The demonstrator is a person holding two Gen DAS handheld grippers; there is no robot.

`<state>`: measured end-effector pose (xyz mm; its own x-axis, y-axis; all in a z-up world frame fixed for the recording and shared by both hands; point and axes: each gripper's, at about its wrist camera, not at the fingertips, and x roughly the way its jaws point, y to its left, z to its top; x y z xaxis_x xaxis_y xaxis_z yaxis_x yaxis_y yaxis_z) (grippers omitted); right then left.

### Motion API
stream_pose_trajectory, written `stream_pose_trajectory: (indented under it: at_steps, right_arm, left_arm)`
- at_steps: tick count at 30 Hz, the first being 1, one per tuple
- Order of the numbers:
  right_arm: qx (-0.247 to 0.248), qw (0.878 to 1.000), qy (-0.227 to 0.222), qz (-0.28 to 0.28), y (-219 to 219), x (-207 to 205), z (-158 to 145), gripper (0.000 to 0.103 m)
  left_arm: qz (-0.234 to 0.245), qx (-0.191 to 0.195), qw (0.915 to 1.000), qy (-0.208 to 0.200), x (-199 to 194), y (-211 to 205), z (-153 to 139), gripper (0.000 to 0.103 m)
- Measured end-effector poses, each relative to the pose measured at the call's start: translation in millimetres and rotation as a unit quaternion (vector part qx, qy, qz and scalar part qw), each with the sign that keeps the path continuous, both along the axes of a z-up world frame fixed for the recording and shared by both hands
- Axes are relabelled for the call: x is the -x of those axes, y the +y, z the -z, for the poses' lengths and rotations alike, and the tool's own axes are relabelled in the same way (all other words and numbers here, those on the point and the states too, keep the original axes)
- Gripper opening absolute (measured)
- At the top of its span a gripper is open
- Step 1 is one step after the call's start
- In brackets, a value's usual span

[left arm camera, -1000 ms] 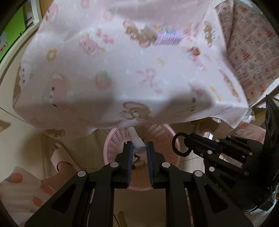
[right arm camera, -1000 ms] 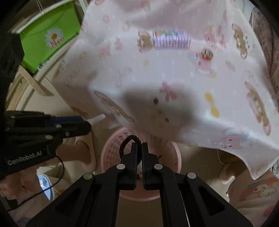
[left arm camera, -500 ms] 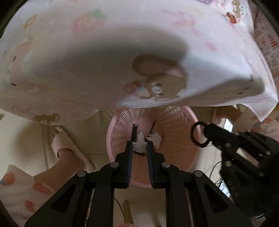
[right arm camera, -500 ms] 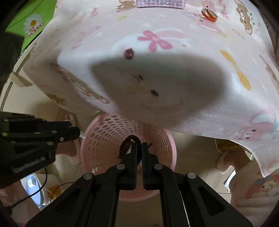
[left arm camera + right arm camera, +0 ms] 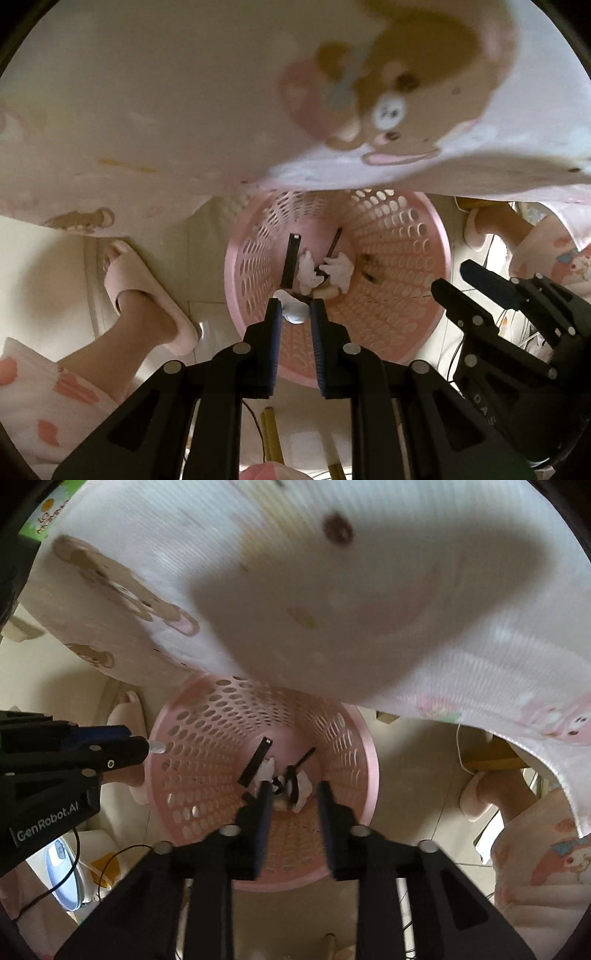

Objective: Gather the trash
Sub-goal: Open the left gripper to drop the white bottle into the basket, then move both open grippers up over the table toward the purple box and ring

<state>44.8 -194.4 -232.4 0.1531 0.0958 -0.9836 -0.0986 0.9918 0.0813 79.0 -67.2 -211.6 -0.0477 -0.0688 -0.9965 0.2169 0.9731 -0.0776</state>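
Item: white plastic spoon (image 5: 295,311), light, stiff, slick; my left gripper (image 5: 295,314) pinches its bowl between narrow jaws, above the pink basket (image 5: 424,236). My right gripper (image 5: 291,794) is opening, nothing between its fingers

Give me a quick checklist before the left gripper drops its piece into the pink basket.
1. Left gripper over the basket opening: ok, its tips hang above the inside.
2. White scrap held between the left jaws: ok, it sits at the tips.
3. Right gripper emptied: ok, its jaws are opening with nothing between them, and a black loop lies below among the trash.
4. Basket has room: ok, only a black strip and white wads at the bottom.
5. Tablecloth clear of the drop: ok, it hangs over the far rim only.
6. Foot in slipper clear: ok, beside the basket.
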Motion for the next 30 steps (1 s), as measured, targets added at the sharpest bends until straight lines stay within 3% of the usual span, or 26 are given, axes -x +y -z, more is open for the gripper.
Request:
stream_pose_trajectory:
  at_steps: [3,4,5,11,15,20,24,30]
  right_arm:
    - [-0.007,1.000,0.001,0.007,-2,-1,-2,0.038]
    - [-0.006,1.000,-0.003,0.008,-2,-1,-4,0.047]
    - [-0.004,1.000,-0.009,0.009,-3,-2,-7,0.051]
    - [0.004,0.999,-0.042,0.015,-5,-1,-23,0.056]
    - [0.012,0.998,-0.066,0.012,-5,2,-36,0.056]
    - [0.031,0.993,-0.112,-0.002,0,9,-59,0.057]
    - [0.000,0.992,-0.125,0.014,-6,12,-76,0.059]
    - [-0.006,0.980,-0.198,0.032,-19,20,-112,0.059]
  left_arm:
    - [-0.011,-0.005,0.9999,0.009,-1,3,3,0.027]
    - [-0.021,-0.007,0.9997,0.014,-1,6,4,0.041]
    - [-0.031,-0.004,0.9993,0.018,-1,8,4,0.046]
    - [-0.050,-0.009,0.9985,0.022,-3,16,3,0.055]
    - [-0.032,-0.009,0.9993,0.018,-1,11,-1,0.059]
    - [-0.001,-0.027,0.9995,-0.015,2,2,-12,0.065]
    - [0.010,-0.046,0.9976,-0.051,1,1,-25,0.066]
    - [0.002,-0.023,0.9956,-0.091,4,7,-51,0.076]
